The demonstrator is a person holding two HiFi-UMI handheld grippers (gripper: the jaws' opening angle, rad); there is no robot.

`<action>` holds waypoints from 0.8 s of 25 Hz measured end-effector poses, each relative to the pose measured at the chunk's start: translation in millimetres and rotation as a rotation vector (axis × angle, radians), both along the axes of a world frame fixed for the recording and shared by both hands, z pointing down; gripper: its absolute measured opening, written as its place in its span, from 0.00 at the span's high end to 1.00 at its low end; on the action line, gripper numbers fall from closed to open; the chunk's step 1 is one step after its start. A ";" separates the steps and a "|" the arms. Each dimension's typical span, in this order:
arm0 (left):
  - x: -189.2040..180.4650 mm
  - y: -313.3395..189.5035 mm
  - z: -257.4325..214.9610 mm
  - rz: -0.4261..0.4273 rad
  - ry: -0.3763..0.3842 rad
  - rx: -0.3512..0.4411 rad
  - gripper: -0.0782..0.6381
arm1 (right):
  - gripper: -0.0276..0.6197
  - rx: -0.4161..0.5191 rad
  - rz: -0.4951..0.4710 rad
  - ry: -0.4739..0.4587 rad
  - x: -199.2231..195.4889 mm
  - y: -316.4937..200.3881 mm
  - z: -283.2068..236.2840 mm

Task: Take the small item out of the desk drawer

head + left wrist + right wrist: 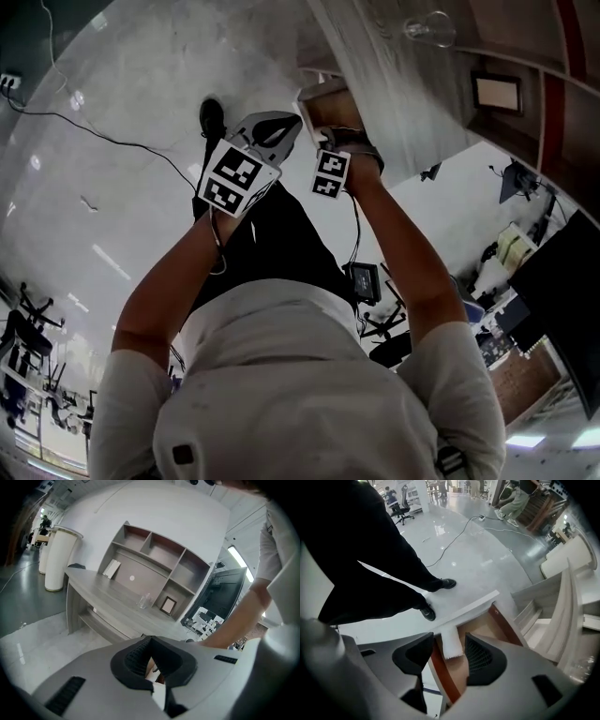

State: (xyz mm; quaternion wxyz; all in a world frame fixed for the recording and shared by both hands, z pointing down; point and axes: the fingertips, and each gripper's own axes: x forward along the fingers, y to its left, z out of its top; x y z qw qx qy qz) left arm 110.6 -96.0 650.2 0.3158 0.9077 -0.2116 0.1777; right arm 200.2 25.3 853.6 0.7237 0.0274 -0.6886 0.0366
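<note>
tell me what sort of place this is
Most likely an open-plan office or a furniture showroom. A grey desk carries a cubbyhole shelf unit, a swivel office chair stands on a wide glossy floor, and a power cable trails across it.

Desk drawer (325, 97) is pulled out, open, far side of the scene, just under the front edge of the desktop (403, 94). White front panel, tan wood floor, reddish-brown side rim (440, 677). The small item (451, 642) is inside: white, oblong, rough-textured, w/ one ragged end. It sits in the corner where front panel meets the left side rim, long axis approx. along that rim. Flat or leaning: can't tell.
</note>
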 end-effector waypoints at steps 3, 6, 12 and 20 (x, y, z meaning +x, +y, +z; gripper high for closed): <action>-1.4 -1.1 14.8 -0.007 -0.005 -0.020 0.87 | 0.63 -0.023 -0.013 0.037 4.0 2.0 17.4; -4.2 -1.6 25.1 -0.012 -0.007 -0.035 0.87 | 0.61 -0.038 -0.054 0.066 6.2 5.0 30.6; -12.2 -2.6 41.9 -0.028 -0.011 -0.060 0.87 | 0.59 -0.051 -0.101 0.110 8.2 3.6 50.7; -16.2 -3.8 58.0 -0.041 -0.005 -0.083 0.87 | 0.59 -0.079 -0.133 0.163 18.1 7.2 75.0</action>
